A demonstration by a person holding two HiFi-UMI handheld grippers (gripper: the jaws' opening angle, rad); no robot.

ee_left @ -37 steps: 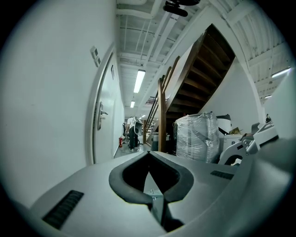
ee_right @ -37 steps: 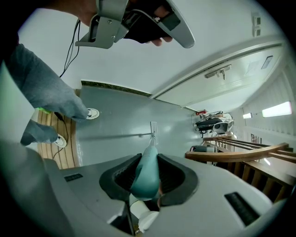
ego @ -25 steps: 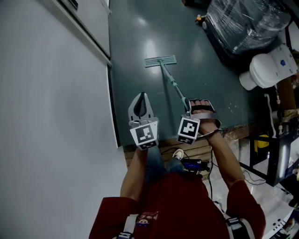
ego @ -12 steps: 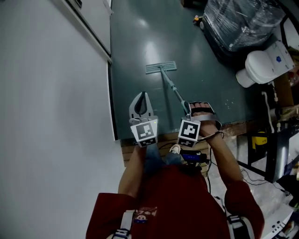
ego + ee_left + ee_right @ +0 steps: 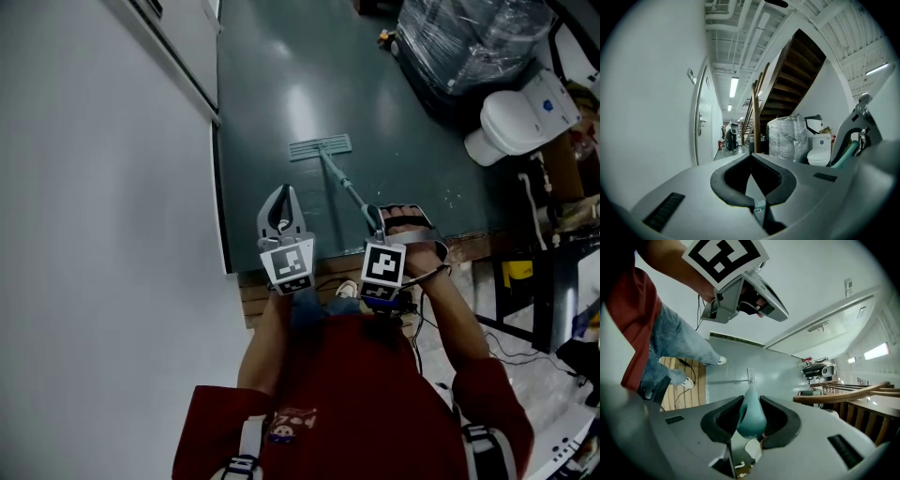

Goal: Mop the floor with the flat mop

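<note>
My R tool (image 5: 750,420) grips flat mop (image 5: 339,174) handle, head on floor (image 5: 403,131) mid-frame; L tool (image 5: 283,199) closed, empty.

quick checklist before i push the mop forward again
1. Right gripper shut on the mop handle: ok.
2. Mop head lying flat on the floor: ok, as far as the head view shows.
3. Left gripper helping on the handle: not ok; it is shut on nothing, beside the handle.
4. Floor ahead of the mop head free: ok; the wrapped bundle and toilet sit off to the right.
5. Mop pad damp: cannot tell.
</note>
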